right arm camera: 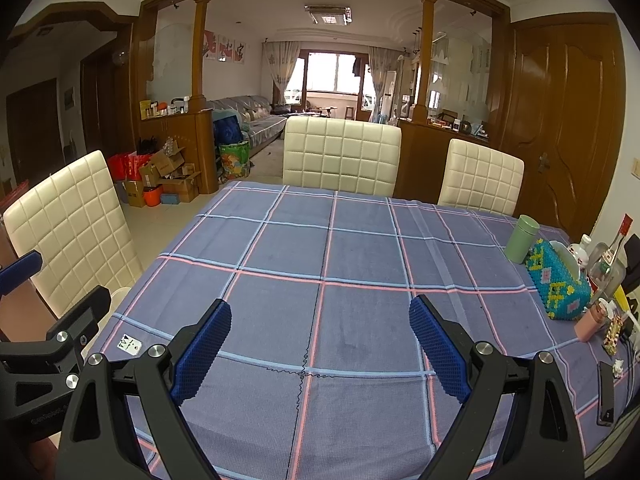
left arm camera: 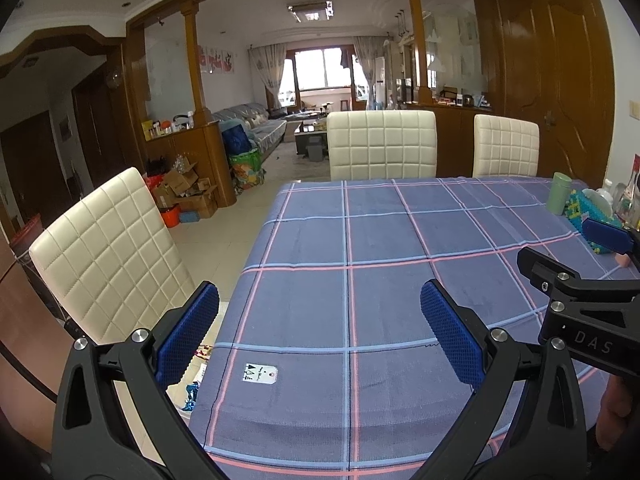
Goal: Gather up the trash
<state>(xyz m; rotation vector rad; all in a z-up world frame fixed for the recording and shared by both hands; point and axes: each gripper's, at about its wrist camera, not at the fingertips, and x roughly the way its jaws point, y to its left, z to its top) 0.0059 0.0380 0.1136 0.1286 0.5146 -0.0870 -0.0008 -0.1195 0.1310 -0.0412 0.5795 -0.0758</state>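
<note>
A small white printed paper tag [left arm camera: 260, 373] lies flat on the blue plaid tablecloth [left arm camera: 400, 240] near the table's left edge; the right wrist view shows the tag [right arm camera: 129, 345] too. Crumpled blue wrappers [left arm camera: 192, 394] lie on the floor beside that edge. My left gripper [left arm camera: 319, 300] hangs open over the table's near left part, nothing between its blue pads, with the tag below and left of its middle. My right gripper [right arm camera: 320, 308] is open and empty above the cloth [right arm camera: 320, 248]. Each gripper shows at the edge of the other's view: right gripper [left arm camera: 572, 248], left gripper [right arm camera: 56, 286].
White quilted chairs stand at the left [left arm camera: 104, 256] and far side [left arm camera: 382, 144]. Along the table's right edge are a green cup [right arm camera: 520, 240], a beaded tissue box [right arm camera: 556, 284], bottles [right arm camera: 604, 264] and a dark phone [right arm camera: 606, 394]. Cardboard boxes [right arm camera: 168, 176] clutter the floor beyond.
</note>
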